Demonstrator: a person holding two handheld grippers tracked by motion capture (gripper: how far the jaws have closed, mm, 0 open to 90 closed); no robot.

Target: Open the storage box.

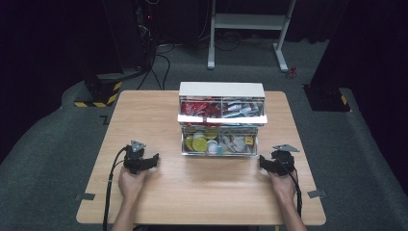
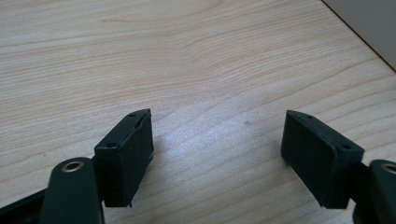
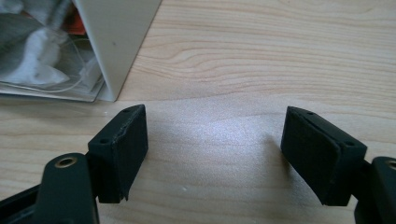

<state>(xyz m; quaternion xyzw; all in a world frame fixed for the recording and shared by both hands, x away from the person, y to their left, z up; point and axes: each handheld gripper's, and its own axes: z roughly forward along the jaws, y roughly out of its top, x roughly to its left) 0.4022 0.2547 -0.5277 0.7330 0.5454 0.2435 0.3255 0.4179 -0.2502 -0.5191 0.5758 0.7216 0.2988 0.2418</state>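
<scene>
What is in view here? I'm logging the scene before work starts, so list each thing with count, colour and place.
table: one, light wood, centre of the grey floor.
drawer cabinet: one, white, on the table's far middle; clear drawers pulled out, red packets above, yellow and white items below.
white stand: one, on the floor beyond the table.
hazard-striped base: one, black and yellow, floor at far left.
left tongs: one, black, open, on the table left of the cabinet.
right tongs: one, black, open, right of it.

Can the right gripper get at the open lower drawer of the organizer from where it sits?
Probably yes. The right gripper rests open on the table just off the drawer's right front corner, with bare wood between them. The drawer is pulled out and faces the person.
</scene>
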